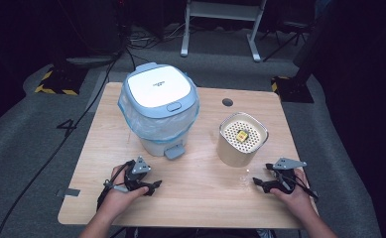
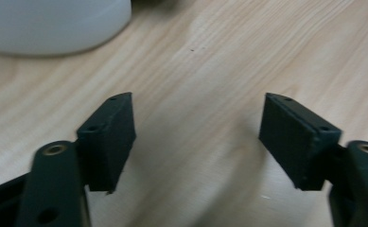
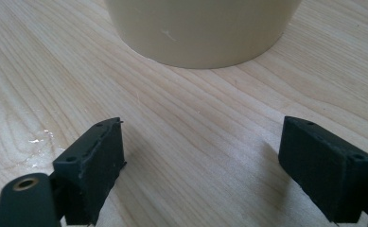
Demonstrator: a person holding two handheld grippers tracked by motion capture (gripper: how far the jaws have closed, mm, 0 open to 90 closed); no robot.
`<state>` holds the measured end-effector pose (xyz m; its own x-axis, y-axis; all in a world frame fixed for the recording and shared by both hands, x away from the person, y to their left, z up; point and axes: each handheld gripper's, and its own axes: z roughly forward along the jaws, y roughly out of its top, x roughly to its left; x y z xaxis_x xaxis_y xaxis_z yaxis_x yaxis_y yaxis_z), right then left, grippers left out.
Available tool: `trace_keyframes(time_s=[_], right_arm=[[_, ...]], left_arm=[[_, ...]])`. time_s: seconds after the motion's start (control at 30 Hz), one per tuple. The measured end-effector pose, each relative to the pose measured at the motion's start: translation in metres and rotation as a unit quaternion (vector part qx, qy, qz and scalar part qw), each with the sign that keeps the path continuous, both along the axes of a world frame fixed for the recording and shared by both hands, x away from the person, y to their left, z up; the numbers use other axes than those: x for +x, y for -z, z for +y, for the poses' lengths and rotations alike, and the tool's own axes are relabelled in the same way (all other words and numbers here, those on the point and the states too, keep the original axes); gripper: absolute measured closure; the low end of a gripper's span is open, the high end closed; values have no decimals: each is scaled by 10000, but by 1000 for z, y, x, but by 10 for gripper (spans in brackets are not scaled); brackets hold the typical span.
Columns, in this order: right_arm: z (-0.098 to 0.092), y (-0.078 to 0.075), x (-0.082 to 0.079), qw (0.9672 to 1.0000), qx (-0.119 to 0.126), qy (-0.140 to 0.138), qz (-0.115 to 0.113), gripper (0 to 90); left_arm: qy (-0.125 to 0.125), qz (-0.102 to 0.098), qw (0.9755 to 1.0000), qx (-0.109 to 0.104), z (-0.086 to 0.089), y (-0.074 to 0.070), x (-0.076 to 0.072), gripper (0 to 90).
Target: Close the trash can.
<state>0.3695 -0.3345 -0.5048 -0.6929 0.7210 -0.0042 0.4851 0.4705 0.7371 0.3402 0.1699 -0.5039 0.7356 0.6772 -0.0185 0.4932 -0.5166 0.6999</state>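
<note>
- Dark studio room with grey carpet and cables trailing around; a light wooden table (image 1: 190, 198) is sitting in the middle, with two things standing on it.
- One white pedal bin (image 1: 159, 106), lid down, clear bag liner poking out round the rim, foot pedal (image 1: 174, 151) facing the person. It's standing at about 11 o'clock from the table's middle.
- One beige canister (image 1: 241, 139) with a perforated top at about 2 o'clock, and one small yellow cube (image 1: 241, 135) lying on that top.
- Left gripper (image 1: 153, 187) is resting low at 7 o'clock, jaws standing wide with nothing but bare wood between them; the bin's base (image 2: 54, 23) is looming just ahead in the left gripper view.
- Right gripper (image 1: 256, 182) is parked at 5 o'clock, also gaping wide and empty, pointing at the canister wall (image 3: 200, 28) close in front.
- My read: nothing's being handled yet, both hands are just getting set. Looks like the cube is heading for the bin, so next I'd guess one gripper is going for the pedal or lid while the other has to come up and over the canister to pinch that cube.
</note>
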Motion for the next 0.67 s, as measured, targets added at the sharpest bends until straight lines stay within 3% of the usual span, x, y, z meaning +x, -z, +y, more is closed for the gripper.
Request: trace_keyframes(time_s=[0.17, 0.53, 0.67], right_arm=[[0, 0, 0, 10000, 1, 1, 0, 150], [0, 0, 0, 10000, -6, 3, 1, 149], [0, 0, 0, 10000, 0, 1, 1, 150]], left_arm=[[-195, 70, 9998, 72, 2, 1, 4, 118], [-207, 89, 9997, 66, 3, 1, 5, 116], [-328, 65, 9994, 94, 2, 1, 4, 105]])
